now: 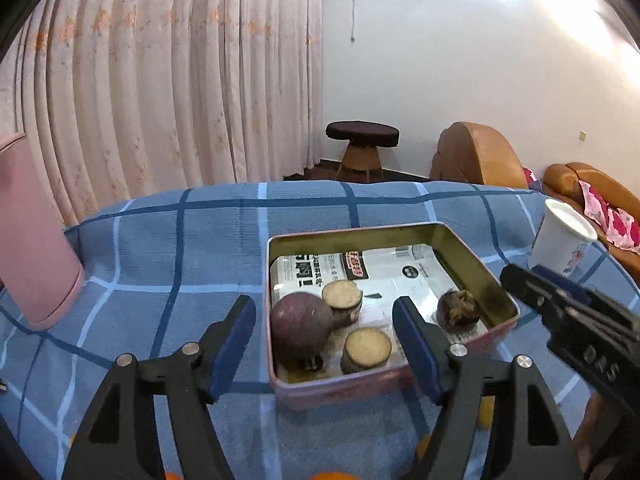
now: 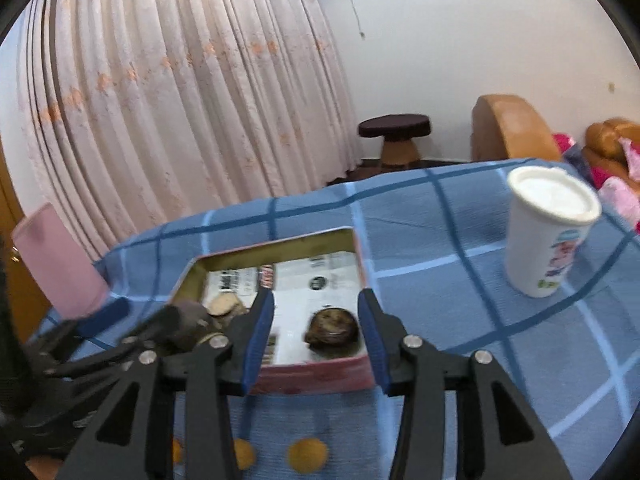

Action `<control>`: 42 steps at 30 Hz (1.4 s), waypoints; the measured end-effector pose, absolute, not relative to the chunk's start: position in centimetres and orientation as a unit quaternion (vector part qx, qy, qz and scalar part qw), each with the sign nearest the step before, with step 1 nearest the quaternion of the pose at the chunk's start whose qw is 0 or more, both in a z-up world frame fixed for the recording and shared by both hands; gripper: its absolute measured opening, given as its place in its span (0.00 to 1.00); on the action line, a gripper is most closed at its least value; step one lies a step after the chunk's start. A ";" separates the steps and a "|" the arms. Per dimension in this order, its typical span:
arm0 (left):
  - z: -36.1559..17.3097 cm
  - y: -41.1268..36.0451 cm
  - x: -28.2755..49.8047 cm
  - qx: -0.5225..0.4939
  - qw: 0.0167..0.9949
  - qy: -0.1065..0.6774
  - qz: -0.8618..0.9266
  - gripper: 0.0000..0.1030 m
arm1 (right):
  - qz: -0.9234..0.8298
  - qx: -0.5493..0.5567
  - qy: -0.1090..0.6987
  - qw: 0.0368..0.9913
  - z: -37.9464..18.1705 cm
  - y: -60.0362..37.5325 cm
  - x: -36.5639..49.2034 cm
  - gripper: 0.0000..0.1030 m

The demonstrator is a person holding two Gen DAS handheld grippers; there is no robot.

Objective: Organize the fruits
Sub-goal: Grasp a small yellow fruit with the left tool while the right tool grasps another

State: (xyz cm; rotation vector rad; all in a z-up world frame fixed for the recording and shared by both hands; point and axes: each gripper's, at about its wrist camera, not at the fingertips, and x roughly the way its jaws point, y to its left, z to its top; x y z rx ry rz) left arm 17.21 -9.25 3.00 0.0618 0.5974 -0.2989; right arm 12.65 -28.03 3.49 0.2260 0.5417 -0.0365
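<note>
A pink tin box (image 1: 344,388) with paper lining sits on the blue checked cloth. Inside lie a round purple fruit (image 1: 301,325), two cut tan-topped pieces (image 1: 342,295) (image 1: 367,347) and a dark wrinkled fruit (image 1: 457,309). My left gripper (image 1: 324,344) is open and empty above the box's near edge. My right gripper (image 2: 316,336) is open and empty above the box's near right corner, over the wrinkled fruit (image 2: 331,331). Small orange fruits (image 2: 307,455) lie on the cloth near me. The right gripper also shows at the right of the left wrist view (image 1: 560,300).
A white lidded cup (image 2: 548,232) stands right of the box. A pink cylinder (image 1: 36,240) stands at the left. The cloth's far edge drops off towards a stool (image 1: 362,140) and orange sofas (image 1: 480,156).
</note>
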 end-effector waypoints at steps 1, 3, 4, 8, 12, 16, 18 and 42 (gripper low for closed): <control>2.9 -9.1 17.0 0.029 0.944 0.293 -0.149 0.70 | -0.027 0.101 0.266 0.958 3.6 -28.0 12.4 0.46; 2.7 -8.8 16.8 0.027 0.940 0.300 -0.161 0.70 | -0.037 0.087 0.263 0.960 3.6 -28.2 11.6 0.46; 2.6 -8.7 16.7 0.026 0.937 0.303 -0.170 0.70 | -0.038 0.082 0.263 0.960 3.5 -28.3 11.2 0.46; 2.3 -9.2 15.8 0.029 0.927 0.318 -0.199 0.70 | -0.013 0.082 0.290 0.954 2.4 -29.0 9.5 0.46; 2.0 -10.6 14.8 0.060 0.917 0.324 -0.224 0.70 | 0.028 0.082 0.329 0.940 0.8 -29.0 8.6 0.46; 1.2 -11.8 13.9 0.085 0.900 0.345 -0.253 0.70 | 0.046 0.045 0.357 0.932 -0.6 -27.4 8.1 0.45; 0.9 -12.2 13.8 0.098 0.894 0.351 -0.259 0.70 | 0.048 0.020 0.362 0.931 -0.8 -26.5 8.1 0.41; -1.5 -14.3 13.4 0.162 0.851 0.399 -0.301 0.70 | 0.019 0.102 0.385 0.917 -1.2 -30.3 8.6 0.27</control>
